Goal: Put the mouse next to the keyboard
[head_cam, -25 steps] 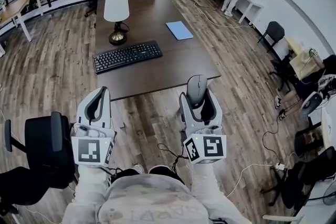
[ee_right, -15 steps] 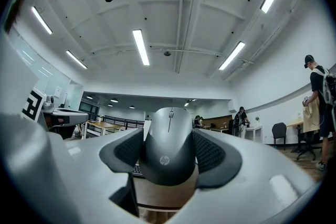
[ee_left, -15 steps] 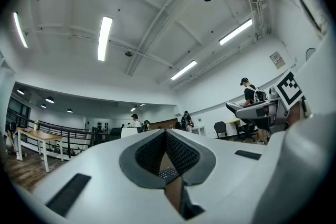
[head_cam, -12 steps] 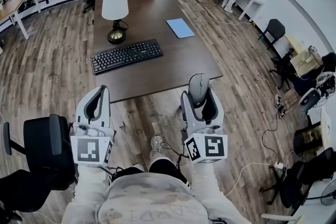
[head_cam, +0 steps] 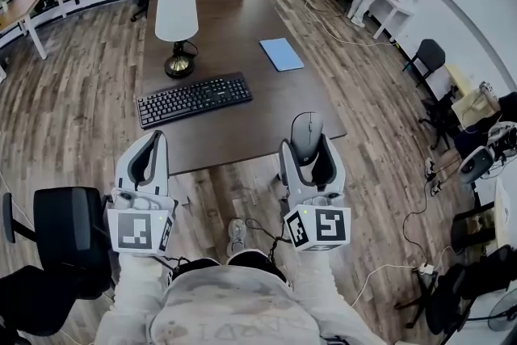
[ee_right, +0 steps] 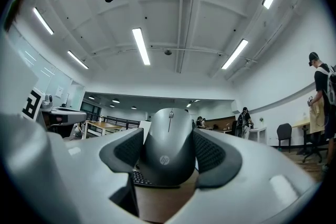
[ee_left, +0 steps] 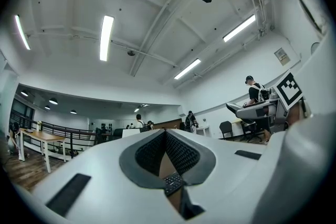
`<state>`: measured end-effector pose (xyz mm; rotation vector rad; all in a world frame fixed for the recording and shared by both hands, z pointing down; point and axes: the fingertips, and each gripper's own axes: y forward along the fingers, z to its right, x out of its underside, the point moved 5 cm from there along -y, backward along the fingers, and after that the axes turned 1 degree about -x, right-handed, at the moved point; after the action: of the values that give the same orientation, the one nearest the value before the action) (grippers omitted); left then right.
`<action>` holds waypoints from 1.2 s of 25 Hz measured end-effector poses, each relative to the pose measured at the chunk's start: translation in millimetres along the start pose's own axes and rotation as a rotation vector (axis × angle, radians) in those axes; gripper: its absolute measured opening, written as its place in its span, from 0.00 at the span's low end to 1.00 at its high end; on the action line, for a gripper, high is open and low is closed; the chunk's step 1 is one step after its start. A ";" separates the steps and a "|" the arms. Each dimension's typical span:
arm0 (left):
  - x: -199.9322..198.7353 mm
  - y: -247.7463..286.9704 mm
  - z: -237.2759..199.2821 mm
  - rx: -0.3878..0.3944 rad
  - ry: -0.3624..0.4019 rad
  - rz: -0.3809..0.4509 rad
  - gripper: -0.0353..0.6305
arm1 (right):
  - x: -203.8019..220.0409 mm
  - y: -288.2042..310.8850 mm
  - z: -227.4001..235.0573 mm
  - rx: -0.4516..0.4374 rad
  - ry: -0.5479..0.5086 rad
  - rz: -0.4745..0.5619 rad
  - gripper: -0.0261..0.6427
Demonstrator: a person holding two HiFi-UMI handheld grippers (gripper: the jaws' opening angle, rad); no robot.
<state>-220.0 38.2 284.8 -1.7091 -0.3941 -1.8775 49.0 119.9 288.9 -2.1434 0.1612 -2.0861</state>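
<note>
Dark brown wood makes up the long table [head_cam: 242,113], which stands on a plank floor. A black office chair [head_cam: 69,230] sits off the table's near left corner. On the table, a black keyboard [head_cam: 194,99] lies close to the near edge on the left half, set slightly askew. A lamp with a white shade [head_cam: 177,12] stands behind the keyboard by the left edge. A blue sheet or pad [head_cam: 281,54] lies flat toward the right edge, farther back.

The left gripper [head_cam: 156,141] hangs short of the near edge, toward the left corner, over the floor. Its jaws are pressed together at the tips, and nothing sits between them. The right gripper [head_cam: 307,148] is clamped on a grey mouse [head_cam: 306,132], its ribbed pads pressing both flanks. The mouse is held in the air at the table's near edge, close to the right corner, well apart from the keyboard.
</note>
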 end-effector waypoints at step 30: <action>33.6 170.8 11.4 -0.108 0.016 -0.018 0.06 | 44.1 173.9 113.7 -0.135 0.035 -0.029 0.50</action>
<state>-112.0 -98.5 293.0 -1.7644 -0.3077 -1.9561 168.2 -55.6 298.4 -2.1962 0.2843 -2.1886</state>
